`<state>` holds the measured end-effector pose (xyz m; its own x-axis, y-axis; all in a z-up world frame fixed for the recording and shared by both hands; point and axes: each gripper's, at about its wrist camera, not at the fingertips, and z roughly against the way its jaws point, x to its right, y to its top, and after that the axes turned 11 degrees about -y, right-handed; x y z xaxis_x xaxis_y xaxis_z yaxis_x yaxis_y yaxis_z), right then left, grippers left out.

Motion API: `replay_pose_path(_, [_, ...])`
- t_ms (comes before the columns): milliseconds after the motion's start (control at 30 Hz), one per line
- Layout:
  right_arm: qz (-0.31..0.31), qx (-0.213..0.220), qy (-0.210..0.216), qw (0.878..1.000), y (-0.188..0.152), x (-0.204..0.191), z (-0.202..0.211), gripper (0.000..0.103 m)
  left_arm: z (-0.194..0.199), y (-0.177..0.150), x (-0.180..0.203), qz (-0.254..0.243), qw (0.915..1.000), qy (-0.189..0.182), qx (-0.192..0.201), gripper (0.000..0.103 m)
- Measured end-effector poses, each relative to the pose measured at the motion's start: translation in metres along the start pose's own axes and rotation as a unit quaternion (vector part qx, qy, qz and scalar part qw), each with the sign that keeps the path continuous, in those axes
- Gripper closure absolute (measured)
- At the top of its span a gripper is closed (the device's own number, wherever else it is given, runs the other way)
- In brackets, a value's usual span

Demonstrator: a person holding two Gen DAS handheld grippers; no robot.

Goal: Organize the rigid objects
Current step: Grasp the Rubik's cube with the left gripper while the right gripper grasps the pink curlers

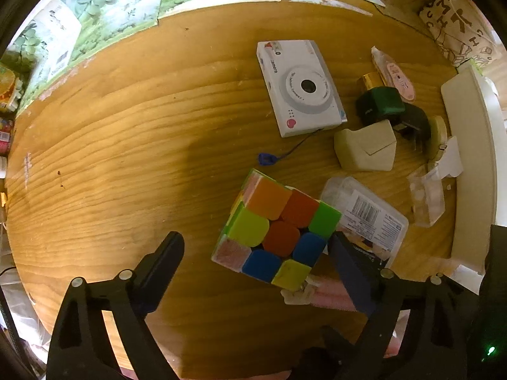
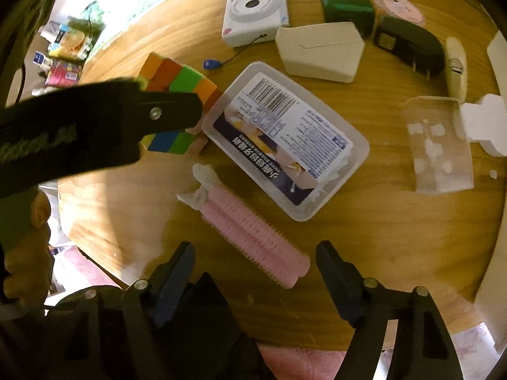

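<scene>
Left wrist view: left gripper [image 1: 255, 253] spread wide at bottom centre, fingers either side of cube [image 1: 272, 229], right finger close to cube's right edge, left finger well apart from it; contact not clear. Cube tilted on wooden table [image 1: 126, 126], lower centre of frame. White camera [image 1: 301, 88] flat on table, upper centre-right, blue strap tab [image 1: 267, 159] below it. Beige case [image 1: 366, 148] right of centre, green box [image 1: 380, 103] just above it, black plug [image 1: 413, 120] beside that. Clear labelled box [image 1: 369, 213] touching or just beside cube's right side. Small clear box [image 1: 426, 198] at right.

Right wrist view: right gripper [image 2: 255, 264] spread at bottom centre, nothing between fingers, hovering over near end of pink roller [image 2: 253, 234]. Roller lies diagonal, lower centre, just left of clear labelled box [image 2: 285, 139]. Cube [image 2: 180, 101] left of centre, partly hidden behind left gripper [image 2: 126, 120] coming in from left edge. Camera [image 2: 255, 11] at top centre, beige case [image 2: 320, 50] upper right of centre, green box [image 2: 347, 8] and plug [image 2: 408, 47] at top right. Small clear box [image 2: 439, 145] at right.
</scene>
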<state>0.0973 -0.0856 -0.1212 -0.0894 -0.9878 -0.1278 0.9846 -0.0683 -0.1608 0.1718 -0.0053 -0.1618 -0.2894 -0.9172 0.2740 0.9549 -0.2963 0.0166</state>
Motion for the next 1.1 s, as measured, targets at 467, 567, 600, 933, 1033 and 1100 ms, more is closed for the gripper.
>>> replay_pose_path(467, [0.047, -0.022, -0.024, 0.998, 0.017, -0.033, -0.015, 0.061, -0.002, 0.007, -0.012, 0.013, 0.9995, -0.020, -0.019, 0.035])
replay_pose_path(567, [0.056, -0.022, -0.022, 0.998, 0.014, -0.036, -0.018, 0.068, 0.000, 0.007, -0.016, 0.018, 0.9995, -0.019, -0.019, 0.035])
replay_pose_path(600, [0.058, -0.022, -0.019, 0.998, 0.013, -0.038, -0.019, 0.071, 0.000, 0.006, -0.017, 0.021, 0.9994, -0.020, -0.018, 0.035])
replay_pose_path(933, [0.055, 0.003, -0.014, 0.998, -0.006, -0.058, -0.019, 0.077, 0.004, -0.013, -0.028, 0.047, 0.9986, -0.022, 0.005, 0.035])
replay_pose_path(1033, [0.057, 0.014, -0.015, 0.998, -0.013, -0.062, -0.016, 0.077, 0.014, -0.028, -0.023, 0.048, 0.9985, -0.021, 0.017, 0.035])
replay_pose_path(1100, [0.060, 0.023, -0.018, 0.998, -0.019, -0.067, -0.013, 0.077, 0.021, -0.035, -0.022, 0.048, 0.9983, -0.021, 0.025, 0.035])
